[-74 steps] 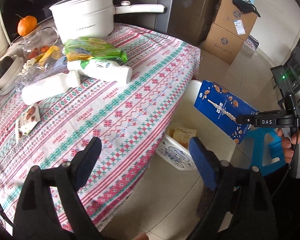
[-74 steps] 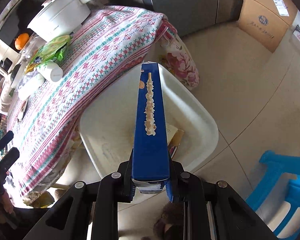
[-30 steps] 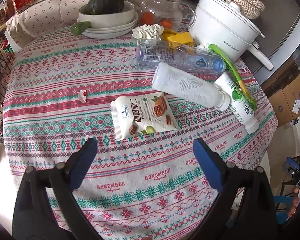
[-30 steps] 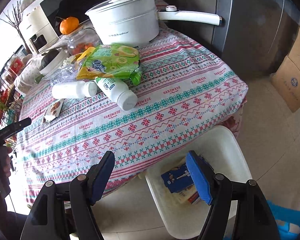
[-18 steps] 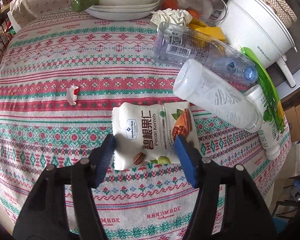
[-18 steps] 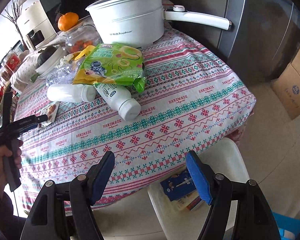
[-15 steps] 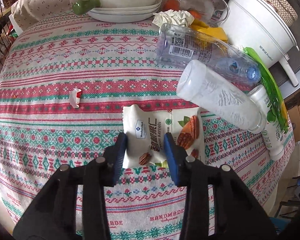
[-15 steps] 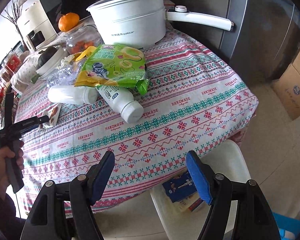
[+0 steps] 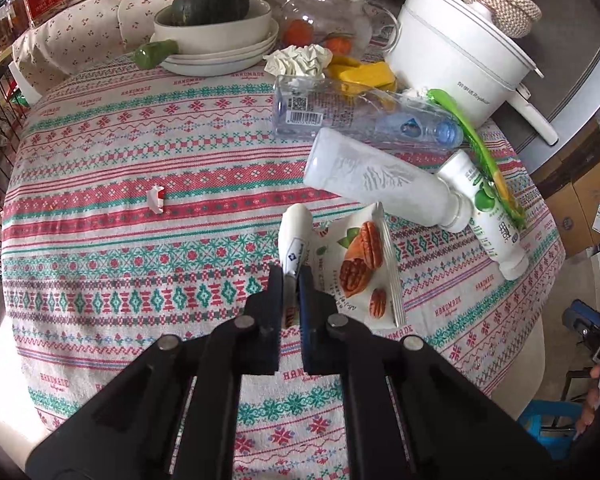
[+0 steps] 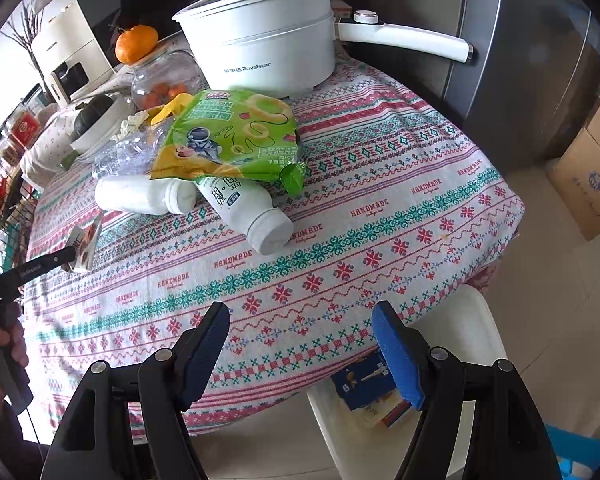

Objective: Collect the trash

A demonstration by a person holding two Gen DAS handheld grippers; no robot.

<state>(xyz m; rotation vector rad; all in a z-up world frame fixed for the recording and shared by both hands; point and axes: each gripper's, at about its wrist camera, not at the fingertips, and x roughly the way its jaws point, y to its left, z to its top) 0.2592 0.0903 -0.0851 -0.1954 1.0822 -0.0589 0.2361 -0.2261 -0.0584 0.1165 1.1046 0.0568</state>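
Already, in the left wrist view, the left gripper (image 9: 291, 280) had just been closing and now pinched the pecan snack packet (image 9: 352, 268), which crumpled away toward one o'clock. In the right wrist view, the right gripper (image 10: 300, 344) gaped empty; the white bin (image 10: 480, 320) lay at five o'clock, nearer it.

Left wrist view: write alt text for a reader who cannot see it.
The left tongs are shut on the edge of a pecan snack packet, which stands crumpled between the pads above a patterned tablecloth. Beyond lie a white bottle, a clear plastic bottle and a white electric pot.
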